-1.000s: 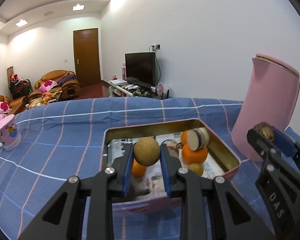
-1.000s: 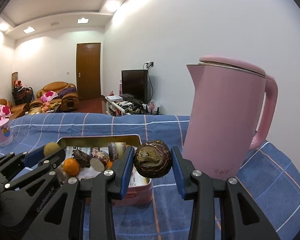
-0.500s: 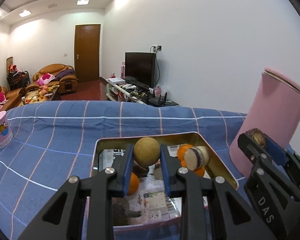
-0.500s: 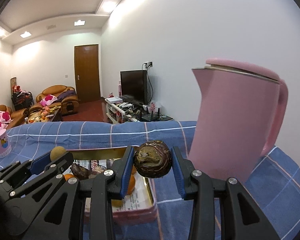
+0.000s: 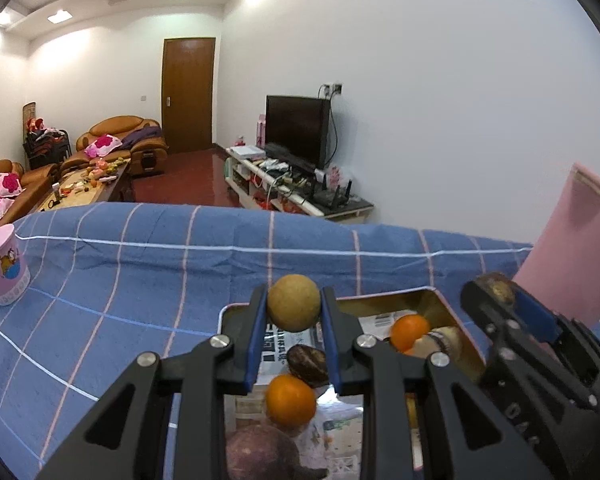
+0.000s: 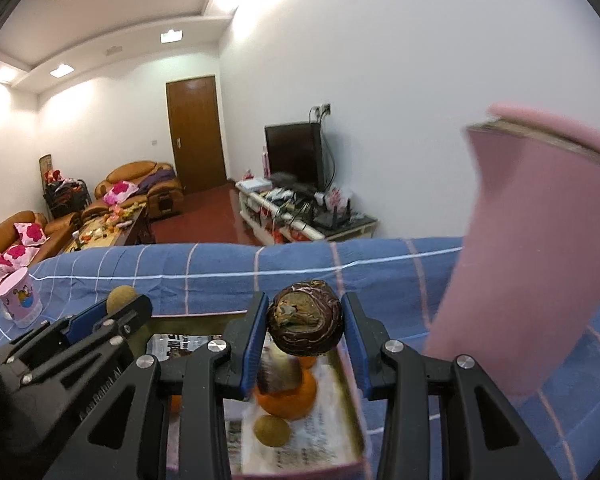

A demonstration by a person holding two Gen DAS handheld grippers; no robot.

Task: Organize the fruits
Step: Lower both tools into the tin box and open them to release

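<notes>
My left gripper is shut on a tan round fruit and holds it above the open pink tin. My right gripper is shut on a dark wrinkled passion fruit, also above the tin. In the tin lie oranges, a dark fruit and a purple fruit on printed paper. The right wrist view shows an orange and a small tan fruit under my fingers. Each gripper shows in the other's view: the right gripper and the left gripper.
A tall pink kettle stands just right of the tin; it also shows in the left wrist view. A pink cartoon mug stands far left on the blue checked tablecloth.
Both grippers have moved forward over the tin, each still holding its fruit. The tin now lies directly beneath them and the kettle has slid to the right edge.
</notes>
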